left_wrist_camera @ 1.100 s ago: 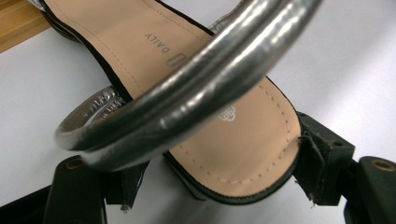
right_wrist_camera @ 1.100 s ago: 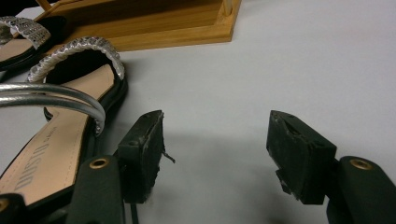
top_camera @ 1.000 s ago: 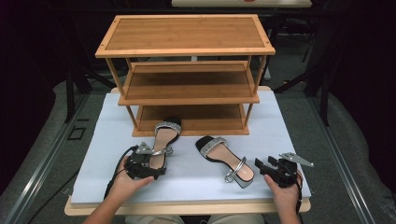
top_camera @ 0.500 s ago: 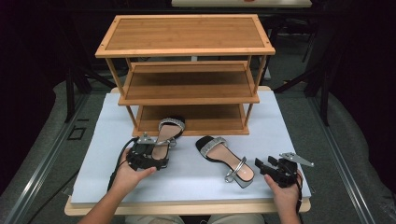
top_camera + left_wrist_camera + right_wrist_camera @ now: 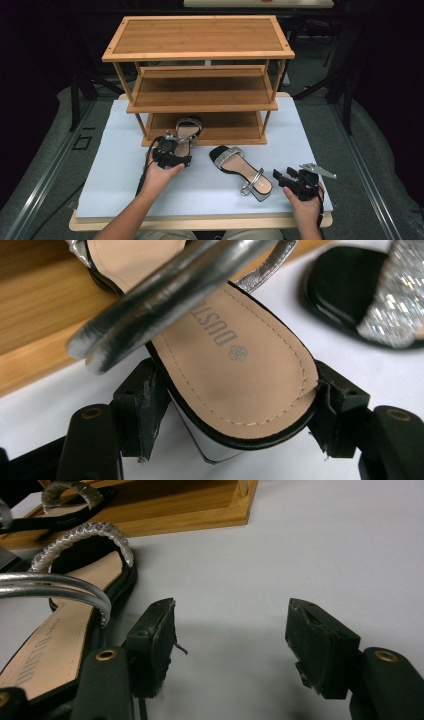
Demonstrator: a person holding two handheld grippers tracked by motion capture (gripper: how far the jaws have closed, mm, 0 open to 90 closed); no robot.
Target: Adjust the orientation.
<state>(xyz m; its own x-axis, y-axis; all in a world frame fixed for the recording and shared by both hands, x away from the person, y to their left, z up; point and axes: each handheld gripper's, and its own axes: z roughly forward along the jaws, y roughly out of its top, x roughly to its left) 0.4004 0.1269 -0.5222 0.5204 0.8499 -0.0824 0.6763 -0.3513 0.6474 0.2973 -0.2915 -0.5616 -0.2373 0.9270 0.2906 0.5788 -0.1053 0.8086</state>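
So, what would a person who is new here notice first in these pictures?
Probably the wooden shoe rack with three shelves, standing at the far side of the white table. Next, the left claw has just been closing around the heel of a sandal whose toe end already lies on the lowest shelf. The second sandal lies on the table in front, beside the open, empty right claw.

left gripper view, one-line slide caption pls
Left gripper jaws, just closing, clasp the heel of a sandal whose toe rests on the rack's bottom shelf.
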